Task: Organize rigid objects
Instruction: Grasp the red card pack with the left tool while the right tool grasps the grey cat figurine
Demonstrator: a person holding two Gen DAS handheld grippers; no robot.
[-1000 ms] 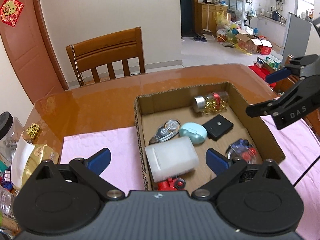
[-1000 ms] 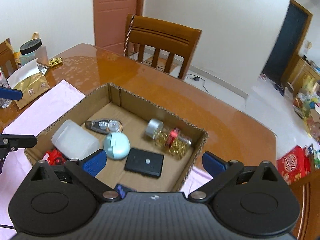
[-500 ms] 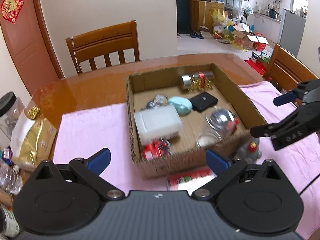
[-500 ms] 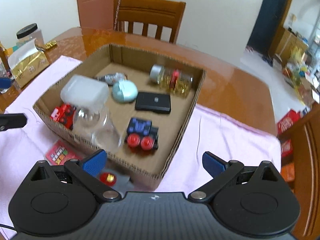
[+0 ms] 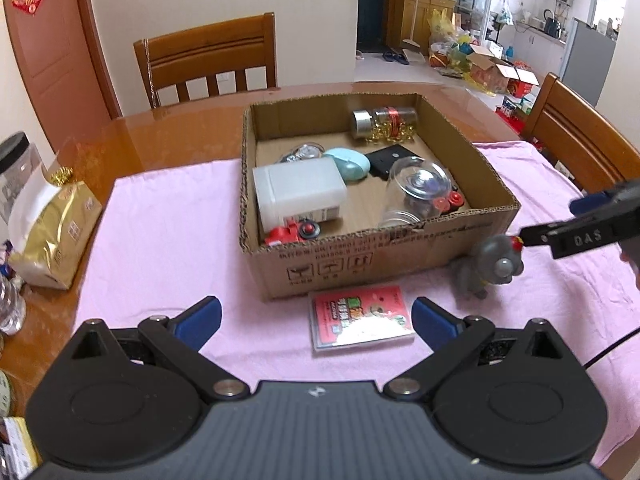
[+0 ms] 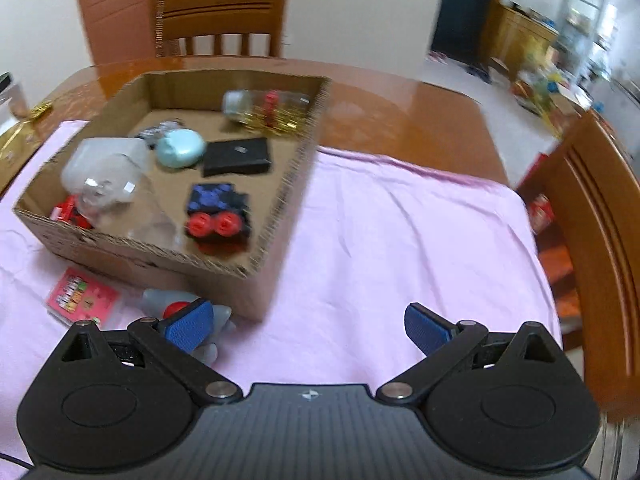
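A shallow cardboard box [image 5: 384, 256] sits on a pink cloth [image 5: 160, 240] spread over the wooden table [image 5: 168, 132], and everything else is easiest placed against that box. Inside it lie a white plastic container [image 5: 298, 192] near the left wall, a pale blue case [image 5: 348, 162] and a flat black case [image 5: 392, 158] toward the middle, a jar of gold bits [image 5: 384, 122] along the far wall, a clear glass [image 5: 416, 192] tipped on its side near the front wall, and a red toy [image 5: 292, 234] in the front left corner.

Just outside the front wall, a pink card pack [image 5: 360, 322] lies flat on the cloth. At the box's front right corner stands a grey toy figure [image 5: 490, 266].

The left tongs [image 5: 316, 318] hang spread wide over the card pack, holding nothing. The right tongs [image 6: 308, 326] are also spread wide and empty, one blue pad [image 6: 188, 326] right by the grey figure [image 6: 208, 320]; whether it touches is hard to tell.
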